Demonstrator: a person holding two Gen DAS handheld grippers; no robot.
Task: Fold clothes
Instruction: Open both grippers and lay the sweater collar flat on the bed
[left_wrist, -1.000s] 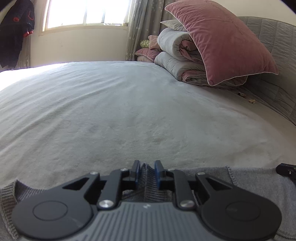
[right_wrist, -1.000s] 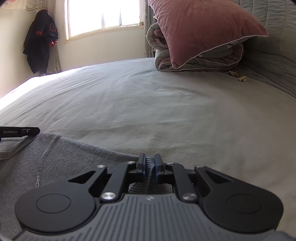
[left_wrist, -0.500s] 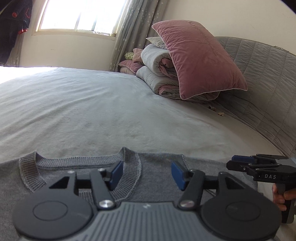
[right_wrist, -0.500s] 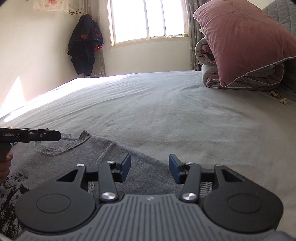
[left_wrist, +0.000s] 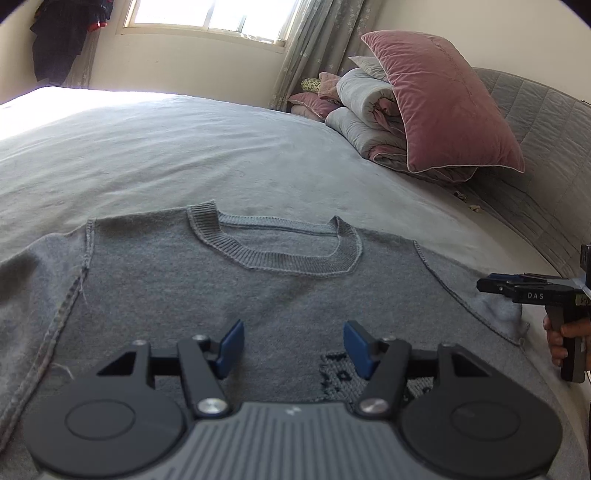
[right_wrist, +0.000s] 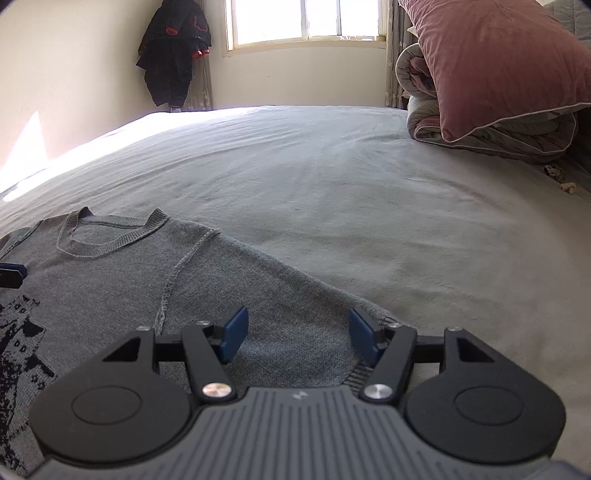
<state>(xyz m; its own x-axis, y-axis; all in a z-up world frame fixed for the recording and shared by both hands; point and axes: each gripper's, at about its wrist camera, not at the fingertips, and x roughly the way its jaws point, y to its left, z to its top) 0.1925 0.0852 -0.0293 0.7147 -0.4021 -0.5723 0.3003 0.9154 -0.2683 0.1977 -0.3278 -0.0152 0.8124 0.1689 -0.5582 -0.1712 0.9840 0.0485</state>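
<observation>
A grey knit sweater (left_wrist: 207, 280) with a ribbed round collar (left_wrist: 291, 258) and a dark woven pattern (right_wrist: 18, 354) lies flat on the bed. My left gripper (left_wrist: 293, 347) hovers over the sweater's chest, its jaws opening with nothing between the blue pads. Over the sweater's right sleeve (right_wrist: 295, 306), near the cuff, hangs my right gripper (right_wrist: 297, 338); its jaws are opening too, and the pads are off the knit. In the left wrist view the right gripper (left_wrist: 484, 285) shows at the right edge, held by a hand (left_wrist: 561, 338). The right wrist view catches a left fingertip (right_wrist: 13, 275) at its left edge.
The grey bed sheet (right_wrist: 332, 184) spreads wide beyond the sweater. A pink pillow (left_wrist: 450, 107) leans on rolled quilts (left_wrist: 365, 110) against the padded grey headboard (left_wrist: 546, 155). A dark coat (right_wrist: 173, 48) hangs by the window.
Both grippers have let go of the sweater and spread their jaws. The left one pulled back and shifted sideways, so the collar and both shoulders now show; the right view has rolled a little.
</observation>
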